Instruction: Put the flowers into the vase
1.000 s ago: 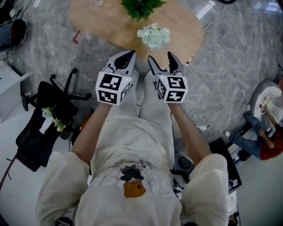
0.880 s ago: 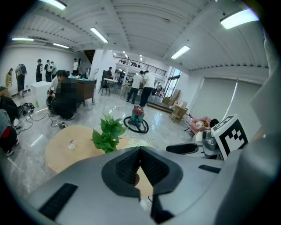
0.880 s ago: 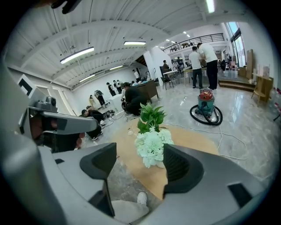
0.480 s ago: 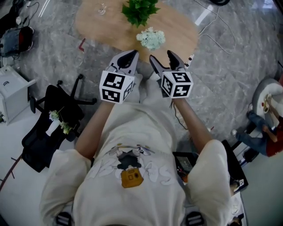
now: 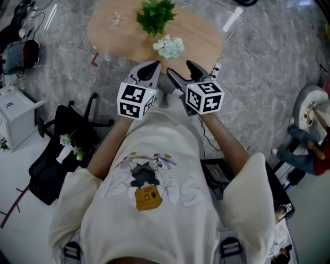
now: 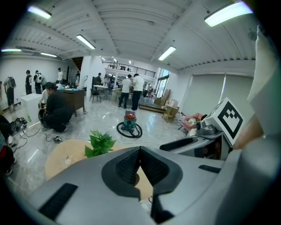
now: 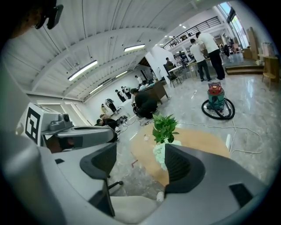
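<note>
A bunch of pale white-green flowers (image 5: pixel 168 47) lies on an oval wooden table (image 5: pixel 126 44) ahead of me, next to a leafy green plant (image 5: pixel 155 15). A small clear glass (image 5: pixel 115 20) stands on the table's left part. My left gripper (image 5: pixel 150 69) is held at chest height short of the table, jaws shut with nothing between them. My right gripper (image 5: pixel 181 72) hangs beside it, jaws open and empty. In the right gripper view the flowers (image 7: pixel 160 152) and the plant (image 7: pixel 165 128) show between the jaws, far off. The plant (image 6: pixel 100 143) also shows in the left gripper view.
A black office chair (image 5: pixel 62 149) stands at my left with small white flowers on it. A white box (image 5: pixel 14 114) sits at the far left. Cables (image 5: pixel 242 31) run over the marble floor beyond the table. A red vacuum cleaner (image 7: pixel 216 103) and several people are further back.
The table has drawn slightly further away and to the left in the head view. Both grippers hold about the same pose; the right one has turned a little leftward.
</note>
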The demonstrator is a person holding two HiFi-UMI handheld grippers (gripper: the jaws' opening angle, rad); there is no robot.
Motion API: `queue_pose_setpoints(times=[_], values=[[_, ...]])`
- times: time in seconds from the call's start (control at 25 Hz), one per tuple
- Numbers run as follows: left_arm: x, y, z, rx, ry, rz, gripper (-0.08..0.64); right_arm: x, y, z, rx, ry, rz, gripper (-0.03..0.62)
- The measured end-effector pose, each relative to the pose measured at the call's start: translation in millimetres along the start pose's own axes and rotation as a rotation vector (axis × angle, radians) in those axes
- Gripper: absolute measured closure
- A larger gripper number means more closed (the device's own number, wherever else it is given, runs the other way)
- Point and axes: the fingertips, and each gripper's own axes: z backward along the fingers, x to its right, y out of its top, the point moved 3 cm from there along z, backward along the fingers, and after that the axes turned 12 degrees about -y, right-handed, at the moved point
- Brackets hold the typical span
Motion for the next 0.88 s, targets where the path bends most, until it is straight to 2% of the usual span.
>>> queue_pose_setpoints(times=[0.24,0.36,0.48,0.88], values=[[11.3,16.3,5.5,0.016,-0.014,-0.048,0.557,-4.2,17.5,19.4,0.022,0.039,-0.047,0.259],[14.1,12.4,12.8,-0.001,-0.006,-0.039,0.557,-13.6,19.8,21.1,0.015,0.088,-0.074,0.258],[17.4,12.7,20.7,0.008,-0.006,-0.040,0.557,-25.9,18.3,22.9,0.000,0.119,-0.056,0.259],[29.8,25.9,28.0,0.051,-0.034,-0.085,0.557,-38.5,23.4,39.9,0.053,0.118,-0.041,0.259]])
